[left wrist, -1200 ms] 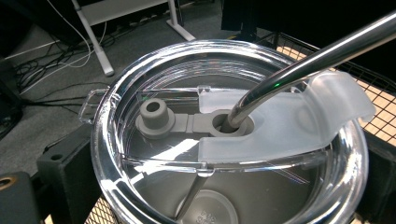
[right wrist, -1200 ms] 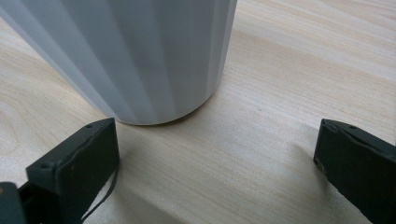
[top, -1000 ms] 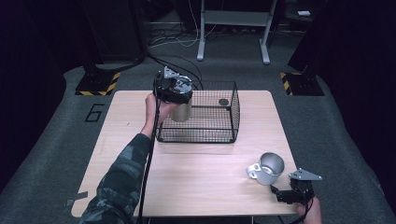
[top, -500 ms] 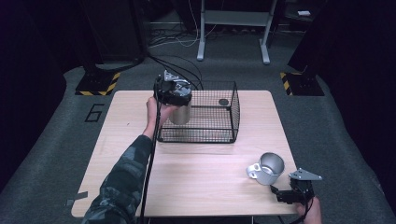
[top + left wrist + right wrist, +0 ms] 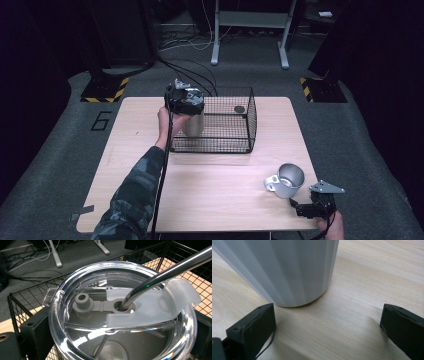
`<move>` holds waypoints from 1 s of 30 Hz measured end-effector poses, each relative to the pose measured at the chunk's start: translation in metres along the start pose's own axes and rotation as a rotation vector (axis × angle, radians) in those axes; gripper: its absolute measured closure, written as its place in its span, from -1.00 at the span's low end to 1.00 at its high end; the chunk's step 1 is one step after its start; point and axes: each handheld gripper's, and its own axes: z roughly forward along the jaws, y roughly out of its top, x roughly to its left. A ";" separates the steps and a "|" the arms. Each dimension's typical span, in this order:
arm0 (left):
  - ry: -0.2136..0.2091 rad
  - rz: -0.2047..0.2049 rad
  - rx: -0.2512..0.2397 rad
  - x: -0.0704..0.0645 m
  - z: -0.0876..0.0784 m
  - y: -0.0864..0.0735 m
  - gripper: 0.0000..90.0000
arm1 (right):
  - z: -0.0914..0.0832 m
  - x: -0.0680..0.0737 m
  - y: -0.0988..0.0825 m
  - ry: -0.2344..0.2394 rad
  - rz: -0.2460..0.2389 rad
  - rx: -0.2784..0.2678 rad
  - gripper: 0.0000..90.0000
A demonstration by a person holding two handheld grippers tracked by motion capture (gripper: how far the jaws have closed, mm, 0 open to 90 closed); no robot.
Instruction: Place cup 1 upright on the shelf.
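A steel tumbler [image 5: 193,126] with a clear lid [image 5: 120,312] and a metal straw [image 5: 165,272] is inside the black wire basket [image 5: 227,145], at its left end. My left gripper [image 5: 184,100] comes down over it from above, shut on the tumbler just under the lid. Its black jaws press on both sides of the lid in the left gripper view. A white fluted mug [image 5: 286,180] [image 5: 287,270] stands near the table's front right corner. My right gripper [image 5: 300,208] [image 5: 327,325] lies low on the table just in front of the mug, open and not touching it.
A small dark disc [image 5: 239,109] lies on the basket floor at the back right. The wooden table [image 5: 215,200] has free room in front of the basket and on its left side. Cables and a metal stand sit on the floor beyond the table.
My left gripper and the tumbler have sunk slightly lower in the basket. The right gripper and the mug have not moved.
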 end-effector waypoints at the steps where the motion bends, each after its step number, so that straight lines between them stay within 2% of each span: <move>1: 0.005 -0.003 -0.002 0.000 0.001 -0.001 -0.91 | 0.000 0.000 0.000 0.000 0.000 0.000 -1.00; 12: 0.020 0.004 0.014 -0.003 0.009 -0.007 -0.91 | 0.000 0.000 0.000 0.000 0.000 0.000 -1.00; 30: 0.018 -0.003 0.017 -0.007 0.018 -0.015 -0.91 | 0.000 0.000 0.000 0.000 0.000 -0.001 -1.00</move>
